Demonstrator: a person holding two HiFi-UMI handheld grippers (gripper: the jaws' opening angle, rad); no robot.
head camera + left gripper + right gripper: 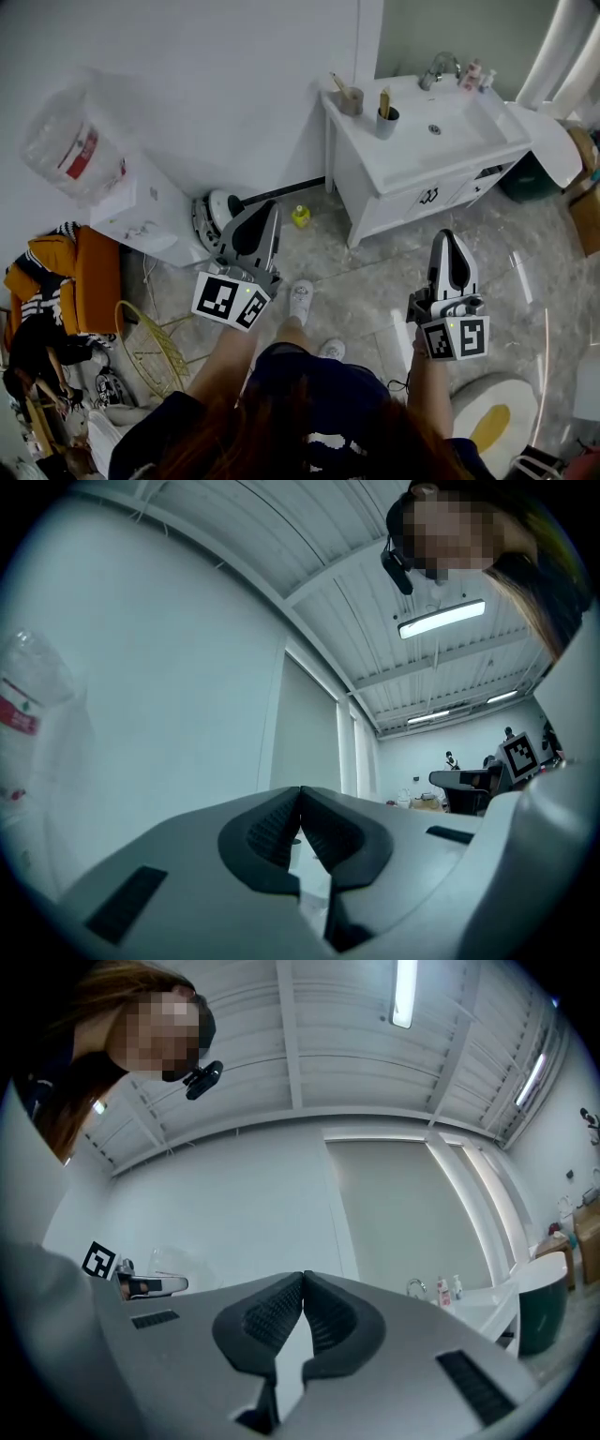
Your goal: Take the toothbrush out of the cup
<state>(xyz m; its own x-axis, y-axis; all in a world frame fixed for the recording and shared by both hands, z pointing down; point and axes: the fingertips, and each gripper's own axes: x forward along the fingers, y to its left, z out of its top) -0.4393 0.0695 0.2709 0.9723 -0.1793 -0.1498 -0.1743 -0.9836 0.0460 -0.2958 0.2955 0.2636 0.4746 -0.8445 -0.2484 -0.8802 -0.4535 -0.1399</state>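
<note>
Two cups stand on the white vanity (412,173) at the far wall: a tan cup (352,101) with a toothbrush (337,82) in it, and a dark cup (386,123) with a light-handled brush (384,101) upright in it. My left gripper (266,208) is shut and empty, held well short of the vanity over the floor. My right gripper (448,236) is shut and empty too, nearer the vanity's front. In the left gripper view the gripper (300,791) has its tips touching; the right gripper view shows the gripper (303,1277) the same way.
A sink basin (450,117) with a tap (436,70) and small bottles (473,75) fills the vanity's right side. A water dispenser with a bottle (70,145) stands left. A small yellow thing (300,217) lies on the tiled floor; a green bin (530,178) sits right.
</note>
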